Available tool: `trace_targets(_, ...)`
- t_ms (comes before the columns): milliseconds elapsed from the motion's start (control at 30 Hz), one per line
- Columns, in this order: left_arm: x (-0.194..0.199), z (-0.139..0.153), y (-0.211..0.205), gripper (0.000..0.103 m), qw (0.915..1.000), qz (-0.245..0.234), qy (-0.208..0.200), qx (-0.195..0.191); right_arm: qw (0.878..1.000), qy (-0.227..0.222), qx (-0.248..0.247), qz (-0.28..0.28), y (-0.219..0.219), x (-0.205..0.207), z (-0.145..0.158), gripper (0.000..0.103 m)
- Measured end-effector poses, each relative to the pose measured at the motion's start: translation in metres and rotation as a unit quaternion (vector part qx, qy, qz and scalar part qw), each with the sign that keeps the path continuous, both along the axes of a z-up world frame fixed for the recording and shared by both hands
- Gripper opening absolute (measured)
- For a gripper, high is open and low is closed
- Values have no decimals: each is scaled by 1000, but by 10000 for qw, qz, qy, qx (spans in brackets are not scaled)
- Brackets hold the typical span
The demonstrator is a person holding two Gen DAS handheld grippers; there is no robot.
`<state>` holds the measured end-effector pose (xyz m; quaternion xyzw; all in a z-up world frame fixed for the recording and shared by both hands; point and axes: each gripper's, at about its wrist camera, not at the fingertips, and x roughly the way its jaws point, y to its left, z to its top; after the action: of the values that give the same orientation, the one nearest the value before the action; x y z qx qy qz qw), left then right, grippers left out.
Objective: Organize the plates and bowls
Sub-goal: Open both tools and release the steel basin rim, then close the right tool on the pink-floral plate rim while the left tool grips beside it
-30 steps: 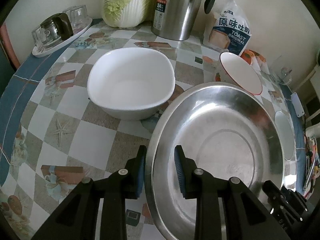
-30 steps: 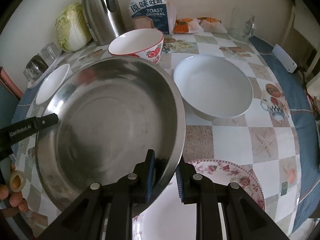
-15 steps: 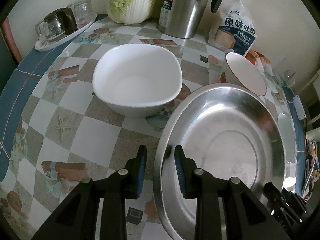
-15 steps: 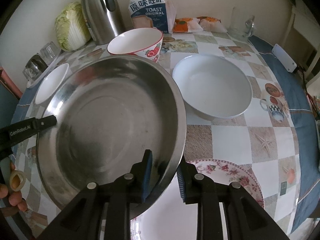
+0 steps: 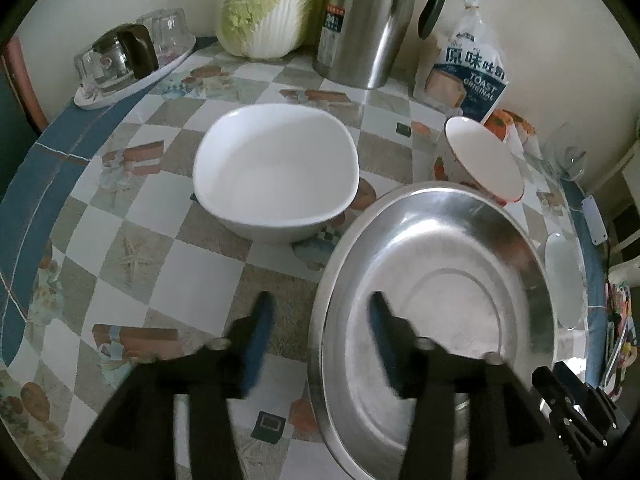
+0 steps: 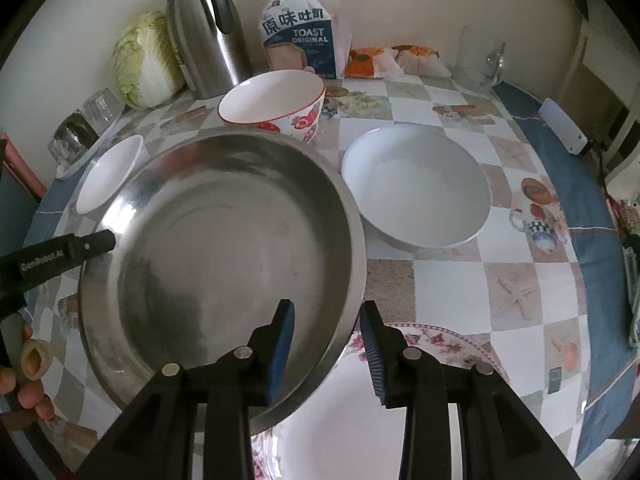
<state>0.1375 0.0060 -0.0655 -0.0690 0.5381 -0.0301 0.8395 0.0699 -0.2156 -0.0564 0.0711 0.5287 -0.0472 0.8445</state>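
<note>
A large steel basin (image 5: 440,300) (image 6: 224,248) rests on the table, partly over a floral plate (image 6: 400,412). My left gripper (image 5: 320,316) is open, its jaws astride the basin's left rim without gripping. My right gripper (image 6: 328,330) is open, its jaws astride the basin's right rim. A white squarish bowl (image 5: 276,184) (image 6: 110,174) stands left of the basin. A strawberry-patterned bowl (image 6: 276,104) (image 5: 484,160) stands behind it. A wide white bowl (image 6: 416,196) sits to the right.
At the back stand a steel kettle (image 6: 204,40), a cabbage (image 6: 144,64), a toast bag (image 6: 300,36) and snack packets (image 6: 392,60). A tray of upturned glasses (image 5: 132,60) sits back left. A glass jug (image 6: 480,60) stands back right.
Both grippers have opened and let go of the basin's rim. The basin has come down onto the table and floral plate.
</note>
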Motion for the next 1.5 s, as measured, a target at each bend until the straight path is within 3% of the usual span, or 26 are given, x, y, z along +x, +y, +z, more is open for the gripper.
trace_targets(133, -2, 7, -4, 65, 9999, -60, -35, 121, 9999, -61, 17, -92, -4, -3, 7, 39)
trace_targets(167, -3, 8, -6, 72, 9998, -91, -42, 163, 9999, -76, 18, -99, -4, -4, 8, 43)
trace_targets(300, -5, 10, -15, 75, 9991, -299, -69, 278, 9999, -93, 19, -62, -4, -2, 8, 53)
trace_targets(367, -7, 11, -19, 83, 9984, -397, -101, 379, 9999, -98, 8, -29, -2, -2, 7, 60)
trace_targets(667, -9, 7, -30, 84, 9959, -585, -68, 680, 9997, -221, 6, 36, 0, -2, 7, 80)
trace_targets(867, -10, 7, -32, 84, 9954, -592, -101, 752, 9997, -245, -7, 64, 0, -1, 6, 102)
trace_targets(1067, -13, 9, -34, 86, 9948, -616, -194, 785, 9995, -301, 57, -81, -5, -2, 6, 103)
trace_targets(1167, -16, 13, -36, 103, 9948, -636, -271, 742, 9992, -346, 113, -191, -10, -4, 6, 103)
trace_targets(1500, -36, 40, -41, 103, 9956, -666, -640, 132, 9975, -506, 272, -420, -20, -22, 12, 103)
